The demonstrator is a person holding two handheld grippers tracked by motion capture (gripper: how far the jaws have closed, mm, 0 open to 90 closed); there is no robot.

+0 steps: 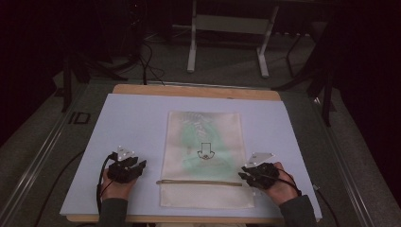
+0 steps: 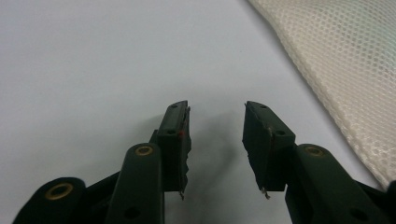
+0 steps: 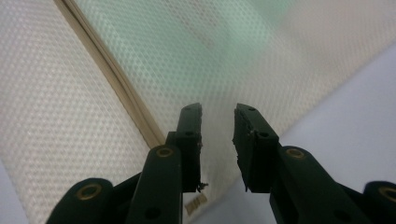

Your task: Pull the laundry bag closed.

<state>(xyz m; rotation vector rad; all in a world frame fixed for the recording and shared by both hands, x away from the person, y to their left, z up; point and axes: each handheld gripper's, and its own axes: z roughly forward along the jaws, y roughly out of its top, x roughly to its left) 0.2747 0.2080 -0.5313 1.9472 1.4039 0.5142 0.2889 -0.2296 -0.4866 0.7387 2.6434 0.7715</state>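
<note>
A pale blue flat surface (image 1: pixel 132 123) carries a cream mesh zip pouch (image 1: pixel 203 156) at its middle. The left gripper (image 1: pixel 126 169), jaws apart and empty, rests left of the pouch; the right gripper (image 1: pixel 255 174), jaws apart, sits at the pouch's right edge beside its tan zipper (image 1: pixel 198 182).

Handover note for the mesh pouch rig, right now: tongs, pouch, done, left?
Left tongs: open, nothing between the jaws, over bare mat just left of the pouch.
Right tongs: open, nothing gripped, over the pouch's right edge by the zipper end.
Mesh pouch: flat at mid-mat, green item showing through the mesh, zipper running across near the person's end. The zipper looks shut in the high view, but that is hard to confirm.
Done: pouch laid flat, both tongs off it.
Left: cannot tell for sure; probably a grab at the zipper end next.
</note>
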